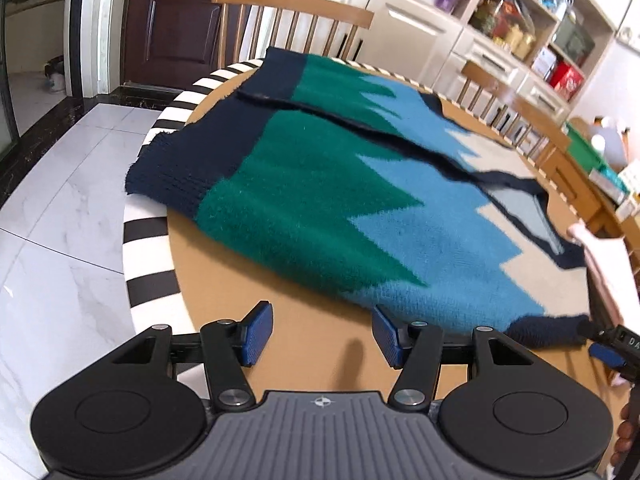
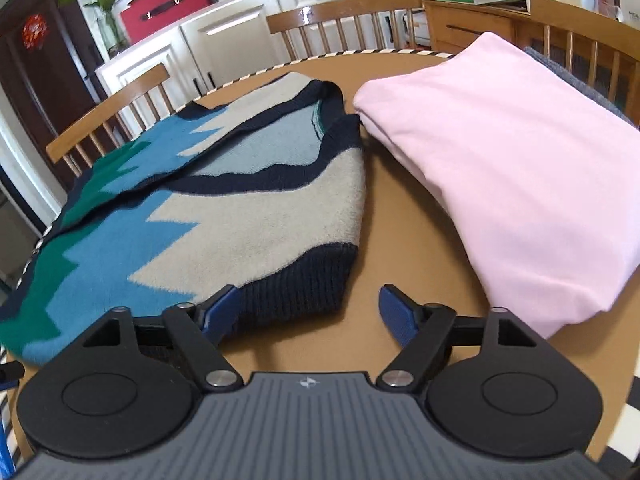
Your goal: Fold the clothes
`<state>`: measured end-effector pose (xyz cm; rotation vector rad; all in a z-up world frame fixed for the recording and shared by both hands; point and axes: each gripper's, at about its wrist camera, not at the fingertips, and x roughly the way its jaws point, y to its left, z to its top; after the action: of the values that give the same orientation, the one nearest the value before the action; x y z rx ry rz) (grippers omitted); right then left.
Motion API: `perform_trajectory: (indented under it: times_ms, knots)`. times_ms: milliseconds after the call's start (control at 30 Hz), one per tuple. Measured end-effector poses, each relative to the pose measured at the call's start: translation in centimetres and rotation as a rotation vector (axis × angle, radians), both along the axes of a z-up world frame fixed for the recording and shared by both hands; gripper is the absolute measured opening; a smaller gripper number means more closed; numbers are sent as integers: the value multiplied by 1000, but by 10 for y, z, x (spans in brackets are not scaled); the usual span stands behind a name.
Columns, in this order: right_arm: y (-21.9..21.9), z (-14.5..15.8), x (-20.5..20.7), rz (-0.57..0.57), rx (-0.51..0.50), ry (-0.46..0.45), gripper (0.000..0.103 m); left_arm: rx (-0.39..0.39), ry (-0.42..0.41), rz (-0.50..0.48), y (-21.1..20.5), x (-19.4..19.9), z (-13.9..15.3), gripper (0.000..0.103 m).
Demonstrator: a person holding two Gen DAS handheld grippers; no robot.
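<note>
Wooden chairs point(image 2: 344, 20) ring the far tabletop point(image 1: 320, 344) edge; cream cabinets point(image 2: 224, 40) beyond; white marble floor point(image 1: 60, 200) left.

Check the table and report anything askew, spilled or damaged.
Nothing spilled or damaged. One oddity: the knit sweater overhangs the striped table edge at its navy hem, and its folded-in sleeve lies at a slant. The pink garment sits folded beside it.

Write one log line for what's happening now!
sweater: folded on table | left gripper: open, empty | right gripper: open, empty | pink garment: folded beside
</note>
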<state>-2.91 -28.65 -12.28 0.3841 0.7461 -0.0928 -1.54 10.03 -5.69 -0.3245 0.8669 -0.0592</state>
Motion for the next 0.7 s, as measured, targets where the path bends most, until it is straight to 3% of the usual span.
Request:
perform_trajectory:
  times_ms: [200, 333, 533, 600, 667, 700]
  knots:
    - [5, 1, 15, 26, 145, -14, 83, -142, -27, 83, 17, 20, -6, 59]
    - [7, 1, 18, 39, 246, -9, 82, -208, -37, 220, 43, 29, -8, 60]
    - [1, 1, 23, -26, 220, -26, 74, -224, -37, 289, 62, 45, -8, 59]
    - [0, 0, 27, -55, 237, -16, 69, -189, -36, 273, 57, 49, -7, 50]
    - [-1, 0, 29, -69, 244, -6, 63, -149, -24, 250, 52, 52, -6, 31]
    - [-1, 0, 30, -77, 247, 0, 59, -151, -18, 246, 52, 53, -7, 31]
